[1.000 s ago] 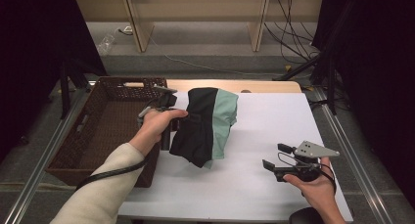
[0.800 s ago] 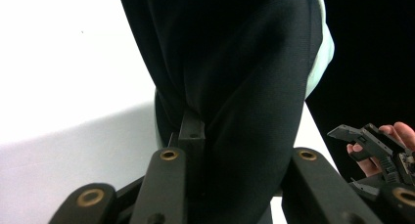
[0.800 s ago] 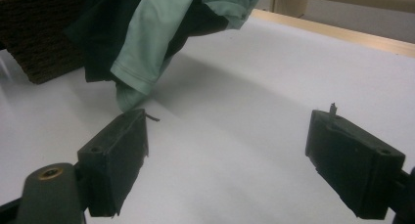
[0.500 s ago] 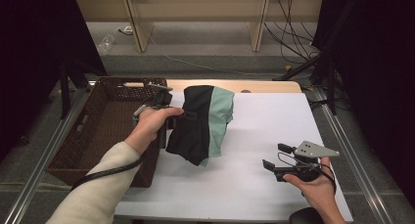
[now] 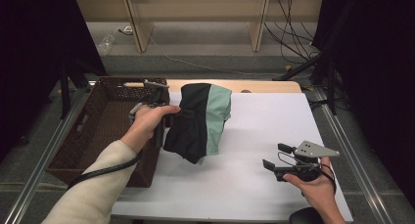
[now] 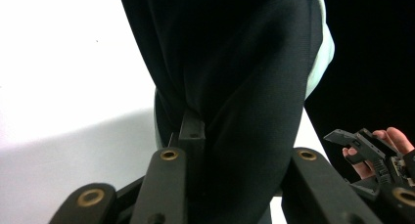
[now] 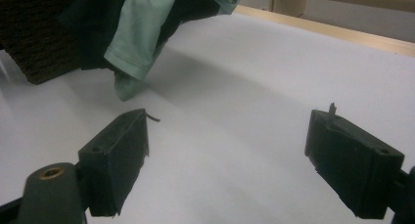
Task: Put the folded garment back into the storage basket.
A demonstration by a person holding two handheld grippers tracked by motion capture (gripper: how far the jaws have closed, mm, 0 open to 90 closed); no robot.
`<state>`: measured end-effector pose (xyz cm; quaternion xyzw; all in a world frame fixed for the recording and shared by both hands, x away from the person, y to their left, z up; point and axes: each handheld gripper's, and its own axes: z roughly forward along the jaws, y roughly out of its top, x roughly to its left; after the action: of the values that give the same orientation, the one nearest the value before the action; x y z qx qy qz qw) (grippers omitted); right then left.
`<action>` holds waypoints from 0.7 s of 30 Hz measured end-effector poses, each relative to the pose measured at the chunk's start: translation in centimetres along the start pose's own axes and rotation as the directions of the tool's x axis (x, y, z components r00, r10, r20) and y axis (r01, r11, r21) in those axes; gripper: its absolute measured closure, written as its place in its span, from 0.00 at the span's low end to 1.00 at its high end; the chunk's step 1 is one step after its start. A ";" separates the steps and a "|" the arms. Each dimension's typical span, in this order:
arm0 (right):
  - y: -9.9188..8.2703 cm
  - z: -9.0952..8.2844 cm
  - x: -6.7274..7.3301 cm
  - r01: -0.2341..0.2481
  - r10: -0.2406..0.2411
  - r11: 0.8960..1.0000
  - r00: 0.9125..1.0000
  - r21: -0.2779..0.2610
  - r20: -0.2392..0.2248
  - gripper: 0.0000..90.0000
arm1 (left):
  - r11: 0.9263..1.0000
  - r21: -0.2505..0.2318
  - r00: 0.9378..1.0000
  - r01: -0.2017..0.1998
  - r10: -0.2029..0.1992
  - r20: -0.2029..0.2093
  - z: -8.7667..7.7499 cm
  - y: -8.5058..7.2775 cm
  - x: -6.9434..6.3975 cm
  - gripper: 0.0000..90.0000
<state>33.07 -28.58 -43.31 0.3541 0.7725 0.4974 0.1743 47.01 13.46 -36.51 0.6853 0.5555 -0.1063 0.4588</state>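
A black and mint-green garment [image 5: 200, 121] hangs folded above the white table top, its lower end near the surface. My left gripper [image 5: 171, 114] is shut on the garment's black part, beside the basket's right wall. In the left gripper view the black cloth [image 6: 235, 87] is bunched between the jaws. My right gripper [image 5: 275, 155] rests low over the table at the front right, open, with nothing between its fingers. In the right gripper view its two pads [image 7: 120, 155] stand wide apart over bare white table, and the garment's green sleeve [image 7: 142, 38] hangs ahead at the upper left.
A dark woven basket [image 5: 98, 131] stands at the table's left. The white table top [image 5: 264, 121] has a wooden edge at the back. Metal rails run along both sides. Cables lie on the floor beyond.
My left hand has carried the hanging garment a little to the left, toward the basket. The right hand and its gripper have stayed in place.
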 end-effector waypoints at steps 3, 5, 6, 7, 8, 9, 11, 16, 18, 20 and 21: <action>0.0 0.0 0.0 0.002 -0.002 1.000 1.000 0.003 0.001 0.19 | 1.000 -0.004 1.000 -0.001 0.001 -0.006 -0.3 0.1 0.1 0.78; 0.0 0.0 0.0 0.000 0.000 1.000 1.000 0.004 0.002 0.19 | 1.000 -0.004 1.000 -0.001 0.001 -0.007 -0.3 0.1 0.1 0.78; 0.0 0.0 0.0 0.000 0.000 1.000 1.000 0.004 0.002 0.19 | 1.000 -0.006 1.000 -0.001 0.001 -0.007 -0.4 0.2 0.1 0.78; 0.0 0.0 0.0 0.000 0.000 1.000 1.000 0.004 0.003 0.19 | 1.000 -0.006 1.000 -0.002 0.001 -0.006 -0.5 0.2 0.1 0.78; 0.0 0.0 0.0 0.000 0.000 1.000 1.000 0.004 0.003 0.19 | 1.000 -0.007 1.000 -0.001 0.001 -0.005 -0.5 0.2 0.1 0.78; 0.0 0.0 0.0 0.000 0.000 1.000 1.000 0.004 0.003 0.19 | 1.000 -0.007 1.000 -0.001 0.001 -0.005 -0.5 0.2 0.1 0.78; 0.0 0.0 0.0 0.000 0.000 1.000 1.000 0.003 0.003 0.19 | 1.000 -0.008 1.000 0.000 0.000 -0.003 -0.7 0.3 0.1 0.78; 0.0 0.0 -0.1 0.000 0.000 1.000 1.000 0.000 0.003 0.19 | 1.000 -0.014 1.000 0.005 -0.005 -0.005 -1.0 0.5 0.2 0.78; 0.0 0.0 -0.1 0.001 -0.001 1.000 1.000 0.002 0.004 0.19 | 1.000 -0.017 1.000 0.008 -0.008 -0.004 -1.2 0.5 0.3 0.78; 0.0 0.0 -0.1 0.001 -0.001 1.000 1.000 0.001 0.004 0.19 | 1.000 -0.019 1.000 0.009 -0.009 -0.006 -1.3 0.6 0.3 0.78; 0.0 0.0 -0.1 0.000 0.000 1.000 1.000 -0.001 0.003 0.19 | 1.000 -0.020 1.000 0.009 -0.009 -0.007 -1.4 0.6 0.3 0.78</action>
<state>33.10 -28.63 -43.34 0.3549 0.7721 0.4972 0.1754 47.14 14.75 -35.63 0.6784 0.5613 -0.1004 0.4634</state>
